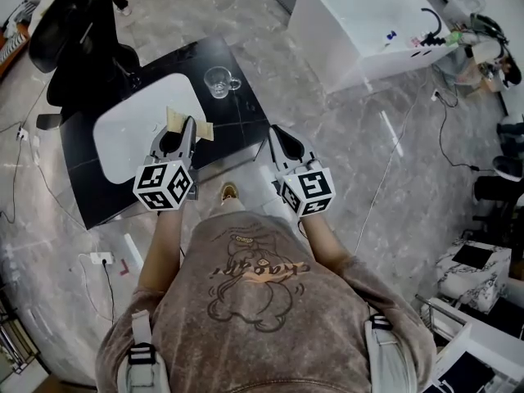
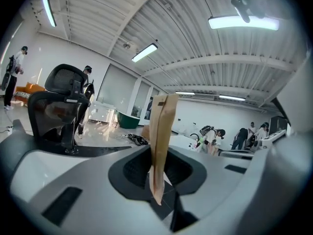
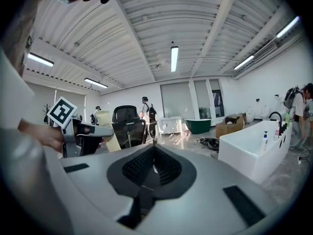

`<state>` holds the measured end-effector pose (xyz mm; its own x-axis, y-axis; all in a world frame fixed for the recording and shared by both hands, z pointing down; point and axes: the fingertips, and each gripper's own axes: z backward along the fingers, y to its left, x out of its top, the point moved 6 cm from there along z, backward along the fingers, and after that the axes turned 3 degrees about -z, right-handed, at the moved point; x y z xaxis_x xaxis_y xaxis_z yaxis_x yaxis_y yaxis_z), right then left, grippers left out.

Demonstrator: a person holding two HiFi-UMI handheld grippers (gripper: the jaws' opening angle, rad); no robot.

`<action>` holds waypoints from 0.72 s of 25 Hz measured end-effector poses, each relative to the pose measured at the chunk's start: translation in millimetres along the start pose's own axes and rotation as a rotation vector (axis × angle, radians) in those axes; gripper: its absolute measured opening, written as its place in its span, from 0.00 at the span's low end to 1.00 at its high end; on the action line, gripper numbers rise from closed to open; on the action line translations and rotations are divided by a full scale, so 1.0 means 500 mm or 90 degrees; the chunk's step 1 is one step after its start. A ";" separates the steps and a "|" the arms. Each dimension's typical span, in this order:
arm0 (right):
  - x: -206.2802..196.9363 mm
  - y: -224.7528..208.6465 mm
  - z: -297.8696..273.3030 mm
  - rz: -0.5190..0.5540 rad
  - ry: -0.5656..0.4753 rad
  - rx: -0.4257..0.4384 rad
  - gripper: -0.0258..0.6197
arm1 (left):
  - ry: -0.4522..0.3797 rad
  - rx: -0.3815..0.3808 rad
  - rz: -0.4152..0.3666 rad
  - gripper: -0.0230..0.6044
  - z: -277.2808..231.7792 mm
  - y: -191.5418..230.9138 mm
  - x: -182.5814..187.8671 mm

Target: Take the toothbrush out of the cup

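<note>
Left gripper (image 1: 187, 131) pinches a flat tan packet (image 1: 174, 118), probably the wrapped toothbrush, clear of the glass cup (image 1: 219, 81); right gripper (image 1: 279, 139) pressed together, empty; next, a gentle set-down beside the cup.

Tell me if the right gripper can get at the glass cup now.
Probably yes: the right gripper is shut and empty, and nothing stands between it and the glass cup on the black table; its jaws must open first.

Tan packet (image 2: 160, 136), contents unseen
</note>
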<state>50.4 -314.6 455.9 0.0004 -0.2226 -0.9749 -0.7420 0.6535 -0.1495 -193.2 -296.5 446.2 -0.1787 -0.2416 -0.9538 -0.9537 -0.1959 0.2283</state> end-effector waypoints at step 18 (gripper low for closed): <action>-0.005 0.008 0.024 -0.005 -0.004 0.017 0.06 | -0.006 -0.010 0.012 0.15 0.062 -0.043 -0.019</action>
<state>55.4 -303.0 455.9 0.0103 -0.2237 -0.9746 -0.7238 0.6708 -0.1617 -178.5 -260.7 444.3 -0.1983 -0.2371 -0.9510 -0.9465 -0.2058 0.2486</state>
